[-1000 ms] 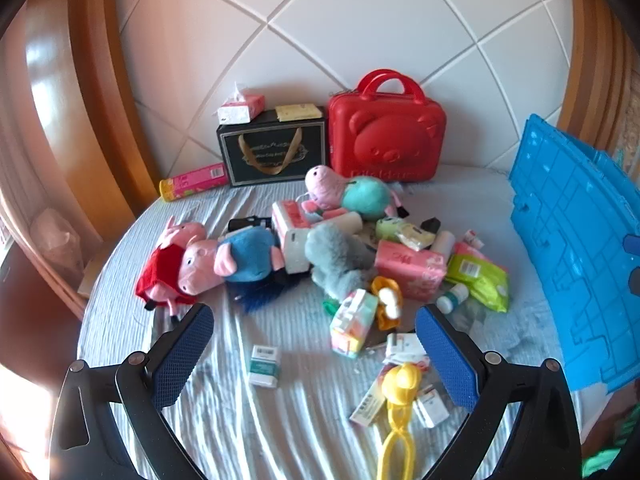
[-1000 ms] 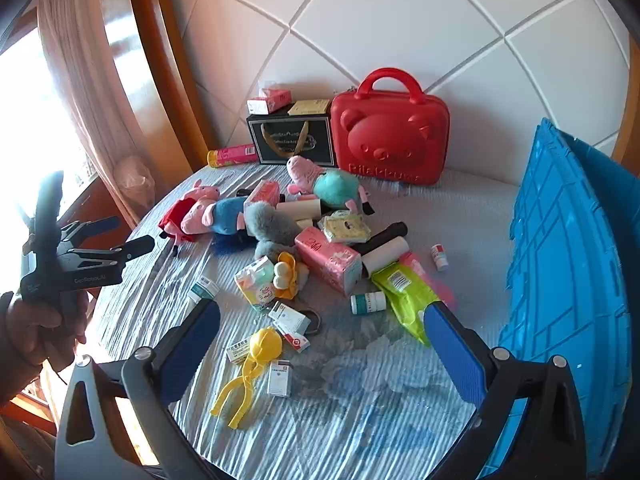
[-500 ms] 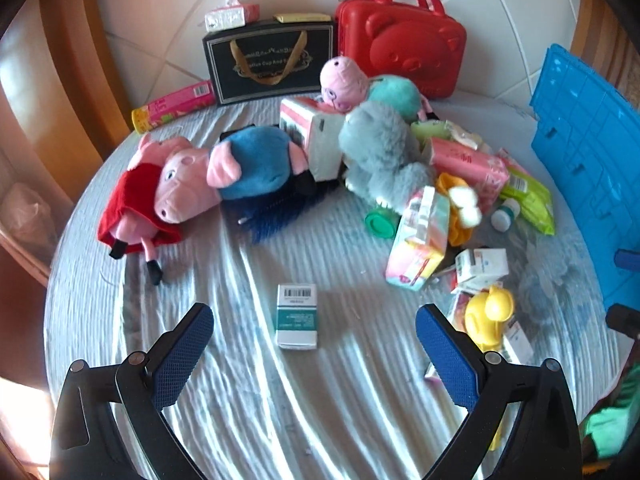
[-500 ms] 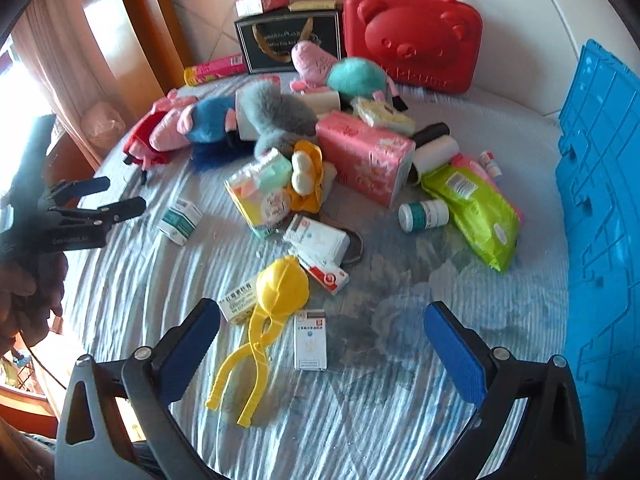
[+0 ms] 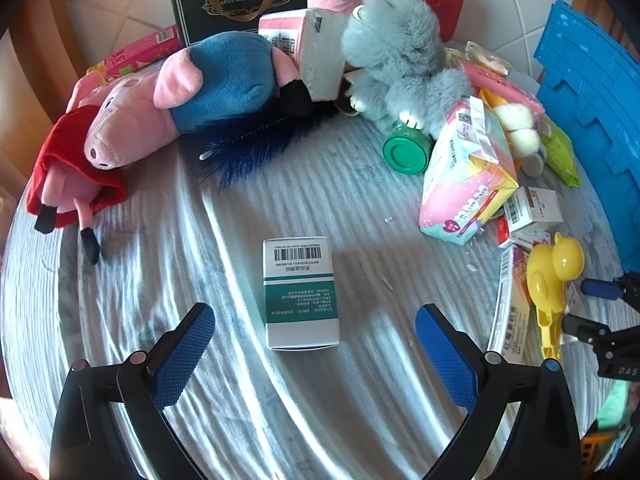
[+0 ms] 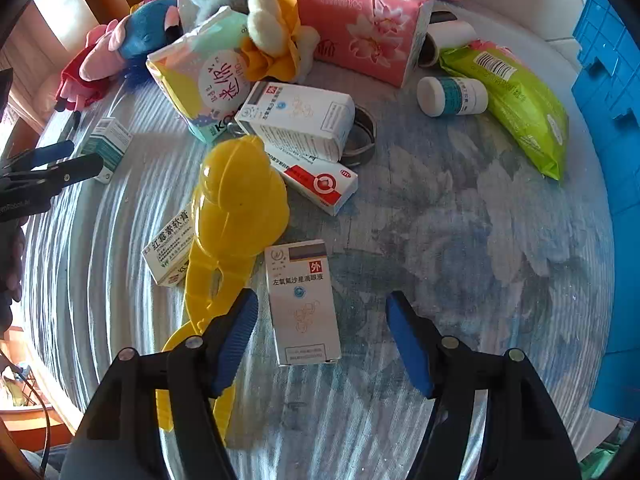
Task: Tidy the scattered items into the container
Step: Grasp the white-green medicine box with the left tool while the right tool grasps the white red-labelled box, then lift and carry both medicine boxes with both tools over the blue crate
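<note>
Picking is in hand: the right gripper [image 6: 320, 336] is closing around the white eye-drop box [image 6: 303, 304], pads not yet touching, while the left gripper [image 5: 314, 346] hangs wide over the green-and-white box [image 5: 300, 294]; next, both need a firm pinch, then a carry right to the blue container [image 6: 608, 80].

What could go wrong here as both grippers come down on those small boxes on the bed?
1. The right gripper is closing around the white eye-drop box, pads not yet on it; its left finger sits over the yellow duck tongs and may catch them.
2. The left gripper is open, and the green-and-white box lies mostly ahead of its pads, so closing now might only clip the near end.
3. The soft, wrinkled bedsheet may bunch into either grip.
</note>
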A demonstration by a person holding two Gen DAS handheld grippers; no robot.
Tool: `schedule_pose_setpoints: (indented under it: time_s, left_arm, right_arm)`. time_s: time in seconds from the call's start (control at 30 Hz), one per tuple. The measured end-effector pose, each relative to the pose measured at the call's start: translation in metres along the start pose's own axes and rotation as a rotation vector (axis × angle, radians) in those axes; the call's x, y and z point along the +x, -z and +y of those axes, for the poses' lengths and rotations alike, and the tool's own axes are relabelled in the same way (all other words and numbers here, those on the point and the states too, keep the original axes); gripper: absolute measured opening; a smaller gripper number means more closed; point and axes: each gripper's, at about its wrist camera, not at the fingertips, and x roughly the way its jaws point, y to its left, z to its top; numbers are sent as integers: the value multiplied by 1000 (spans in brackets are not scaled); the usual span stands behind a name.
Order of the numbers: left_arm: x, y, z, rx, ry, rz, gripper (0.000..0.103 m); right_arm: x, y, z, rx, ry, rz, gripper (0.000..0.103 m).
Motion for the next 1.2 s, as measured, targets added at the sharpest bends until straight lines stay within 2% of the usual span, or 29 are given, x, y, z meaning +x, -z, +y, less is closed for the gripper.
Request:
schedule_pose_setpoints:
  time_s: [0.03,0.1,0.2,0.3,0.37,0.4,0.47,0.8,1.2]
  left_arm:
    - [2,0,1,0,3,2,102]
    - [4,0,2,0,10,4,100]
    - [5,0,0,3,29,11,88]
    - [5,1,-2,9,47,16,75]
    - [3,1,-4,16,56,16,59]
    - [2,1,-4,21,58,15,56]
    - [1,2,-6,26,59,14,40]
    - [-16,4,-3,20,72,-13,39]
    - [-41,2,-6,11,62,-69,38]
  right_arm:
    - [3,0,1,-4,3,7,65]
    - [8,1,3,-10,7,22,57]
    - [10,2,4,-7,13,36,45]
    - [9,2,4,-6,16,38,40]
    - [8,2,2,-6,14,39,33]
    - [8,3,1,-4,14,40,32]
    - [7,4,0,0,11,39,32]
    - [0,12,-8,21,-1,42,31]
    - [-32,18,-13,8,-2,6,30]
